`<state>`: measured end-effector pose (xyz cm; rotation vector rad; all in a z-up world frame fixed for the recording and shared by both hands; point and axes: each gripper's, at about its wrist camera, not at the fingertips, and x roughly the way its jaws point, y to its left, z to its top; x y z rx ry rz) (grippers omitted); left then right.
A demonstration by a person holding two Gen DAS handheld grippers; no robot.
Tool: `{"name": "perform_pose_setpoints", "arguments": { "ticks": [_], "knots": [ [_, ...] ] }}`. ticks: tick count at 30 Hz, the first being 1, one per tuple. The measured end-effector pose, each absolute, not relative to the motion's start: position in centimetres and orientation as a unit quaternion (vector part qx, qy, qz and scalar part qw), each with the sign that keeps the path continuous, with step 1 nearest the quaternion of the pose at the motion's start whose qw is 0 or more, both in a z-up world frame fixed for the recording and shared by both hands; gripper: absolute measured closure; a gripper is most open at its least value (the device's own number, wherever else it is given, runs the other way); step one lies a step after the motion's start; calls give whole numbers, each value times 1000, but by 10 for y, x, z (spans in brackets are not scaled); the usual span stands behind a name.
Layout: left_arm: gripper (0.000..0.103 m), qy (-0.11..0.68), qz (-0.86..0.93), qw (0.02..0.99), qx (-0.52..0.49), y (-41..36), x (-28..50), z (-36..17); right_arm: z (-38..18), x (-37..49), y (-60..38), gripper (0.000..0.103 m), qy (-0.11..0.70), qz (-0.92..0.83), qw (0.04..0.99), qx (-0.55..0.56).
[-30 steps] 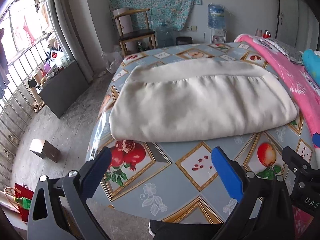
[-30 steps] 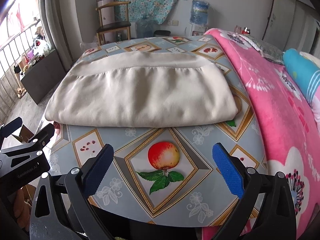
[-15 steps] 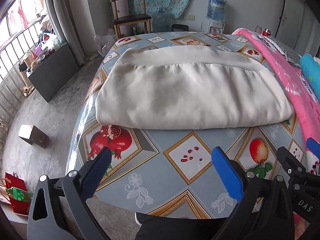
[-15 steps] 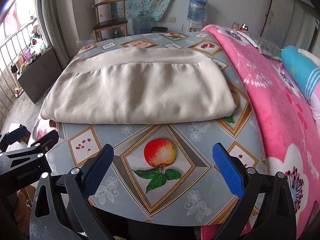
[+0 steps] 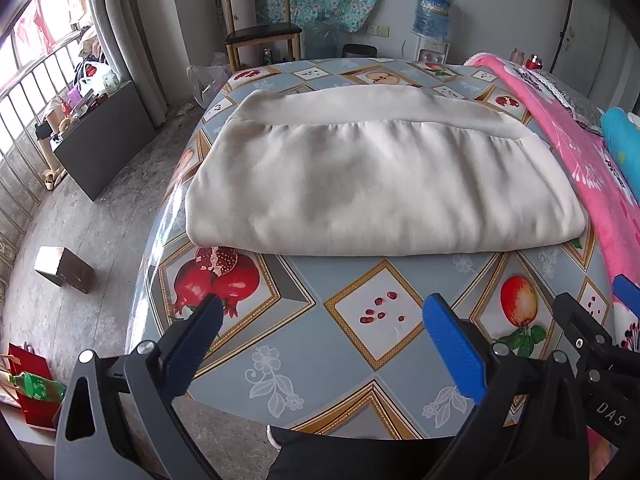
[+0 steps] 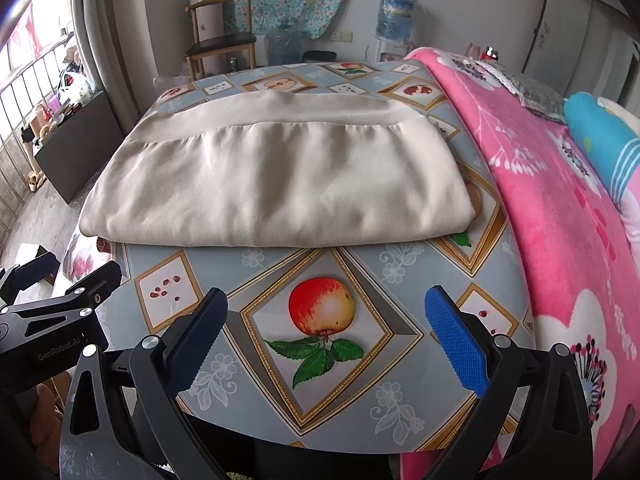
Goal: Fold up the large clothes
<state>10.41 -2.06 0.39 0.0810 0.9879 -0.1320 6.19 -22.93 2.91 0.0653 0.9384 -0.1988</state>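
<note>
A cream garment (image 5: 380, 184) lies folded into a wide flat rectangle on the table with the fruit-print cloth (image 5: 320, 320); it also shows in the right wrist view (image 6: 280, 180). My left gripper (image 5: 320, 316) is open and empty, held above the table's near edge, short of the garment. My right gripper (image 6: 326, 312) is open and empty, beside it to the right, over the apple print. Each gripper's body shows at the edge of the other's view.
A pink flowered blanket (image 6: 560, 220) covers the bed along the table's right side. A wooden chair (image 5: 260, 36) and a water dispenser (image 5: 432, 20) stand by the far wall. A dark cabinet (image 5: 104, 144) and a small box (image 5: 64, 270) are on the floor at left.
Both grippers have drawn back from the garment and risen a little, and the left one has turned to the right. The garment lies unmoved and both stay open.
</note>
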Motion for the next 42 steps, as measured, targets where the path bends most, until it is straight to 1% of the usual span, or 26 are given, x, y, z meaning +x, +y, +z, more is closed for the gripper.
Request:
{"name": "perform_pose_setpoints", "arguments": {
  "ticks": [42],
  "knots": [
    [5, 479, -64, 875, 28, -16, 106, 0, 28, 63, -230, 7, 453, -95, 886, 29]
  ]
}}
